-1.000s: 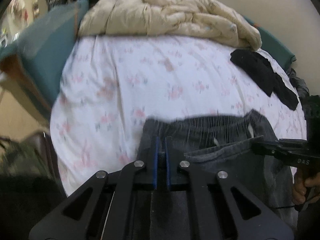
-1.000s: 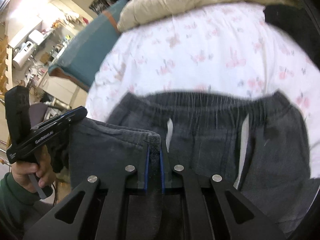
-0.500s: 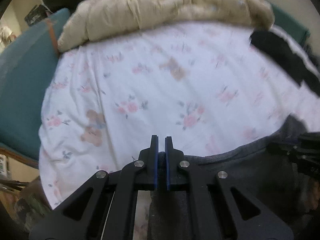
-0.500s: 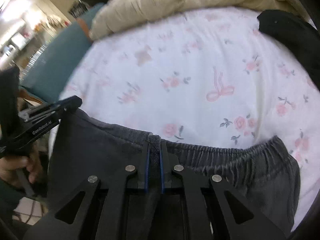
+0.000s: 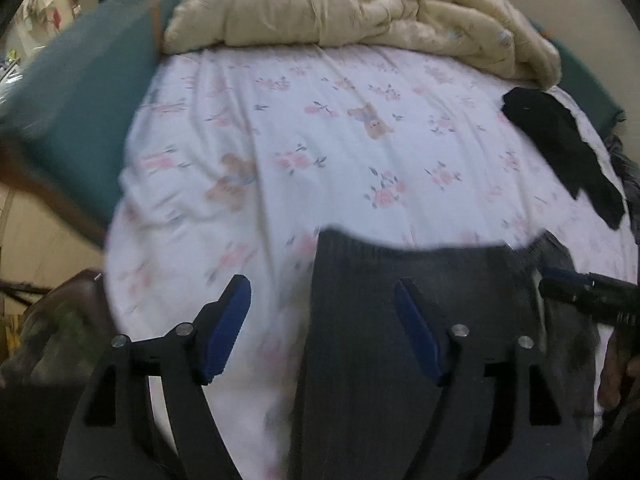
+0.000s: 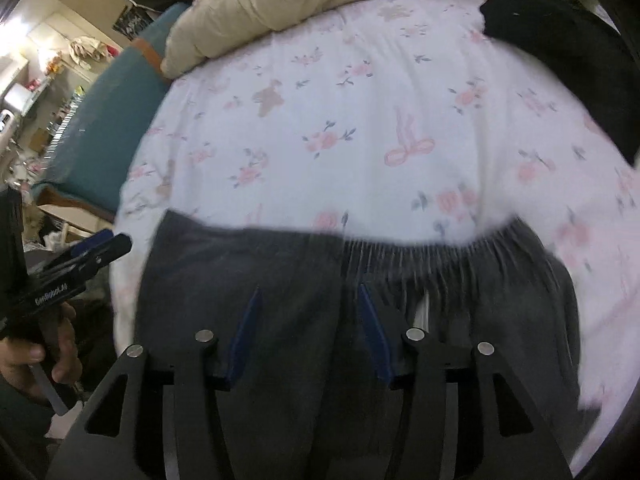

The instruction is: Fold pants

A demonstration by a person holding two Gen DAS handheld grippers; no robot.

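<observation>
The dark grey pants [image 5: 420,340] lie folded on the floral bed sheet [image 5: 320,140], with the elastic waistband [image 6: 440,256] at the far edge. My left gripper [image 5: 322,304] is open and empty above the pants' left edge. My right gripper [image 6: 308,308] is open and empty right over the pants near the waistband. In the left wrist view the right gripper's fingers [image 5: 580,292] show at the right. In the right wrist view the left gripper's fingers [image 6: 100,252] show at the left.
A beige duvet [image 5: 360,8] is bunched at the far end of the bed. A black garment [image 5: 560,152] lies at the right, also in the right wrist view [image 6: 568,48]. A teal bed frame [image 5: 80,120] runs along the left side.
Both grippers were shut on the pants' cloth and carried it forward over the waistband. Both have now opened and let go, and the pants lie on the sheet.
</observation>
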